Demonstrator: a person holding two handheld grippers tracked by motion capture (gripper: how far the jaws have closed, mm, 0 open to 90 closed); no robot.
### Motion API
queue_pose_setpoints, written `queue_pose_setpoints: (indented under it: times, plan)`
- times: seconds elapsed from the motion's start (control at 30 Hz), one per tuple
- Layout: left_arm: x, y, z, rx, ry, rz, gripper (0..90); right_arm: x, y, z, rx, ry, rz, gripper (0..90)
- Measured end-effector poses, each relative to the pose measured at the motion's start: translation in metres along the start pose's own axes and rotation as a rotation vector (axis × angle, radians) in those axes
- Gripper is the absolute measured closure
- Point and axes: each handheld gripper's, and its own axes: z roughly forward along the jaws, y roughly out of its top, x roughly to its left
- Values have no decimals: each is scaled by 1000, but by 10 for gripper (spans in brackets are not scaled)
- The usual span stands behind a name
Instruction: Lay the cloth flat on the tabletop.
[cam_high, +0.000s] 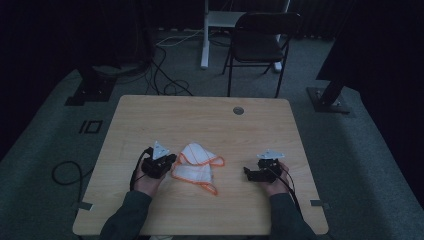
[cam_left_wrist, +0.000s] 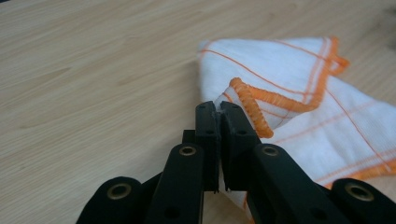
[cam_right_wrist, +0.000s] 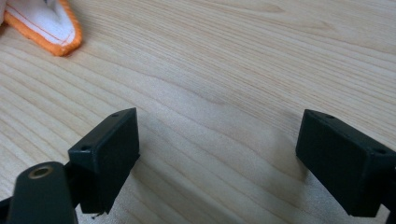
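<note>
Dim room with dark curtains all round, grey carpet, and a light wooden table (cam_high: 150, 115) in the middle of it. The thing being worked on is a white cloth (cam_high: 196, 165) with a bright orange stitched hem and thin orange grid lines. It sits a bit toward the near side of the table's centre, loosely folded over itself, with one pointy corner trailing toward the person. Up close in the left gripper view the cloth (cam_left_wrist: 299, 98) looks like soft waffle-type fabric, layered, with a hem loop curling right by the jaw tips.

The left gripper (cam_high: 172, 161) is at the cloth's left edge, and its jaws are pinched together on a bit of that edge; you can see a sliver of white fabric squeezed between the tips (cam_left_wrist: 218, 108). The right gripper (cam_high: 246, 172) rests on the table just off to the cloth's right, not touching it, jaws spread wide with nothing but bare wood between them (cam_right_wrist: 217, 140). One orange corner of the cloth (cam_right_wrist: 44, 23) peeks in at the far left of the right gripper view.

Other stuff: a round grommet hole (cam_high: 238, 110) near the table's far edge, a black folding chair (cam_high: 260, 42) behind, and cables (cam_high: 170, 85) on the floor. Nothing lies between the grippers and the cloth.
</note>
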Motion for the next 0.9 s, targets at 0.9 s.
queue_pose_setpoints:
  times: [0.9]
  plan:
    - [42,-9,-10,-22,89,-131,702,2,1,-1,3,4,-1,177]
